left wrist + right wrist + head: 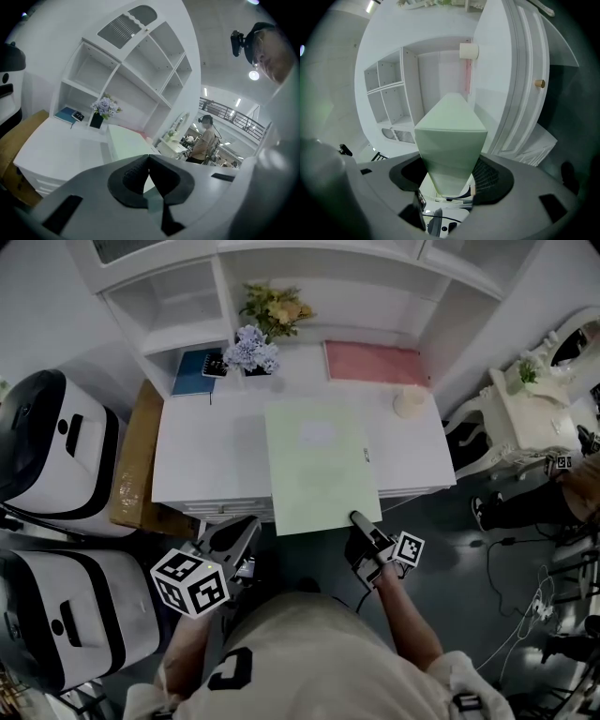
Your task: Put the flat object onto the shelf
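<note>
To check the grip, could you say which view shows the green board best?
The head view: the whole green board shows over the white desk, right gripper at its corner. The right gripper view shows it end-on between the jaws; the left gripper view, only part.

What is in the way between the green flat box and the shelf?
The purple flowers stand just past the far left corner of the green box in the right claw; a pink mat lies flat past its right side.
</note>
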The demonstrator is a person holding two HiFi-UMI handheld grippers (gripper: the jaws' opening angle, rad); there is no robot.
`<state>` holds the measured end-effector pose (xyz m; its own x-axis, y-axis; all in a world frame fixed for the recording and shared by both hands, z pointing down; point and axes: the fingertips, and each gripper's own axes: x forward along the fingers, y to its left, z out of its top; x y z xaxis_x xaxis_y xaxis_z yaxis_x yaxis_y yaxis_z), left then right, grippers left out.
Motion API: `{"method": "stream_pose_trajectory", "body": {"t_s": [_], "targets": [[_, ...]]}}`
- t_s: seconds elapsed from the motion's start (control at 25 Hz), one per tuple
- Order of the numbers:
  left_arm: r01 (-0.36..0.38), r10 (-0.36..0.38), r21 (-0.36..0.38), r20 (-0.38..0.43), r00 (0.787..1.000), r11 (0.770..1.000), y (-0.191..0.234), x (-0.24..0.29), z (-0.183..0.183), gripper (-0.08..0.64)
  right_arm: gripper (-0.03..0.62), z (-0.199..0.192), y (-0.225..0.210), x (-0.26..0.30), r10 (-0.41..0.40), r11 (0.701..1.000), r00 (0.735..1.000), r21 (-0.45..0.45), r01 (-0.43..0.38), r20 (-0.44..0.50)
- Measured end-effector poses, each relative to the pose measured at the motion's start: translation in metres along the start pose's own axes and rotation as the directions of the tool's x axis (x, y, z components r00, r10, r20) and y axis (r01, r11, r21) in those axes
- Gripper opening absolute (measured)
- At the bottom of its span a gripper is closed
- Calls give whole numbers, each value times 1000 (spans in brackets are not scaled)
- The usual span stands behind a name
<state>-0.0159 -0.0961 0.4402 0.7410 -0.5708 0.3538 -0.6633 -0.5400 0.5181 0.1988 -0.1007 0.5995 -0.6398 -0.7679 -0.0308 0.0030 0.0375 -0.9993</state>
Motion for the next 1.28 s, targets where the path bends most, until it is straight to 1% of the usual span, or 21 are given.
{"method": "stream_pose_trajectory", "body": {"t_s": [0.64,1.08,1.28], "targets": [[86,-86,24,-10,996,996,14,16,24,14,296,7,26,9,25,998,997,-56,-21,75],[137,-136,28,-38,990,990,34,18,34,14,296,-2,34,15,46,998,985,-48,-39,165],[143,-142,22,-34,989,990,35,17,33,14,296,-4,47,18,70,997,981,-36,-65,179]]}}
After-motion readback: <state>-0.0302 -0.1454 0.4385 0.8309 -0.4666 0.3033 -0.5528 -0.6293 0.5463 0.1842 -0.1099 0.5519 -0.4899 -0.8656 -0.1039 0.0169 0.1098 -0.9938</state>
